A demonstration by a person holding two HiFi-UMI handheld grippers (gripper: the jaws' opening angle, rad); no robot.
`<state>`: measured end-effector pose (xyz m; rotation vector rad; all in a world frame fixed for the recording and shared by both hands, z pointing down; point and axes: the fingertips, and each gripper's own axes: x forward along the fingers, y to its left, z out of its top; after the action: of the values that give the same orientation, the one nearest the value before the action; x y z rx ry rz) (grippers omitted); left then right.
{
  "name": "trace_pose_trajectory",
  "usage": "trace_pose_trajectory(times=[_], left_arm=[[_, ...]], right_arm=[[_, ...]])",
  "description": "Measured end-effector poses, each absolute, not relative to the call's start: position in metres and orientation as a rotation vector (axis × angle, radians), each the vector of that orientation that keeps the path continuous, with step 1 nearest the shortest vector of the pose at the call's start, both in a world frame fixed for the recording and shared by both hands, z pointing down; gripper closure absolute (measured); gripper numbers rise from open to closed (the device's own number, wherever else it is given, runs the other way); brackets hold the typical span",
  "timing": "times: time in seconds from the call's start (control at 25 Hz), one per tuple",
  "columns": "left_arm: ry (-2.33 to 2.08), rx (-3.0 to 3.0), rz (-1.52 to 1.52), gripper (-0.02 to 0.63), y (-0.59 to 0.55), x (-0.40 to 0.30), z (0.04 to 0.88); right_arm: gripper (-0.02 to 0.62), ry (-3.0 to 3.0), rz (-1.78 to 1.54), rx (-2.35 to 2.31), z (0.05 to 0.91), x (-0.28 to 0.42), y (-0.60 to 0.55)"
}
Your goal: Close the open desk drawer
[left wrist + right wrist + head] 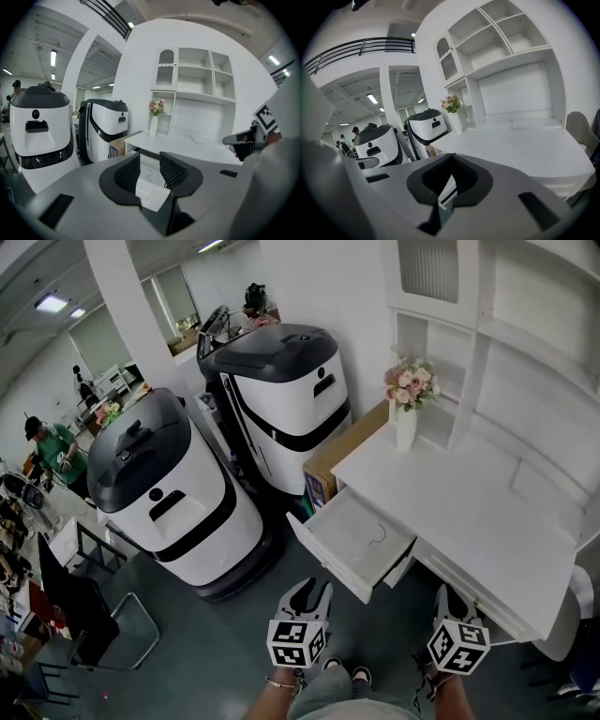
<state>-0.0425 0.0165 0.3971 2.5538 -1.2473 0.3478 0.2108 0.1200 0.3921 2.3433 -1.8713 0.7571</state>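
Head view: open drawer (352, 542) is seen at frame centre, pulled out of the desk (487, 521) toward lower left, its slide axis running lower left to upper right. Left gripper (312, 589) is held just below the drawer front, nearer than right gripper (450, 596) at lower right.
Left gripper view: jaws are spread, nothing is held, and the drawer is framed straight ahead between them.
Right gripper view: jaws are almost closed and empty, with the desk top spread ahead.

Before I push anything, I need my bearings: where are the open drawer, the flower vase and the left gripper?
open drawer (345, 532), head view, bare white floor inside.
flower vase (405, 431), head view, white vase body.
left gripper (314, 589), head view, midway between its fingertips.
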Motion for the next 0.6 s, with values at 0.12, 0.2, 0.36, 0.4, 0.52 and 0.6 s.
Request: trace_pose_trajectory(times=[0.12,0.2,0.36,0.4,0.52,0.6], left_arm=[[-1.248,2.566,0.344,0.465,0.000,-0.037,0.393],[-1.242,2.576,0.349,0.465,-0.013,-0.034,0.393],[-1.217,2.596,0.348,0.465,-0.046,-0.030,0.392],[-1.209,2.604,0.348,0.465,-0.055,-0.030,0.391],[-1.180,2.623,0.347,0.465,-0.082,-0.030,0.390],[-1.159,2.632,0.345,0.465,-0.098,-0.030,0.388]], right_arm=[[0.589,-1.869,0.760,2.344,0.392,0.215,0.103],[0.589,-1.866,0.769,2.348,0.394,0.216,0.090],[0.589,-1.859,0.780,2.355,0.394,0.212,0.062],[0.589,-1.857,0.778,2.357,0.393,0.211,0.054],[0.589,-1.844,0.768,2.378,0.388,0.207,0.030],[0.589,-1.830,0.760,2.397,0.384,0.206,0.016]])
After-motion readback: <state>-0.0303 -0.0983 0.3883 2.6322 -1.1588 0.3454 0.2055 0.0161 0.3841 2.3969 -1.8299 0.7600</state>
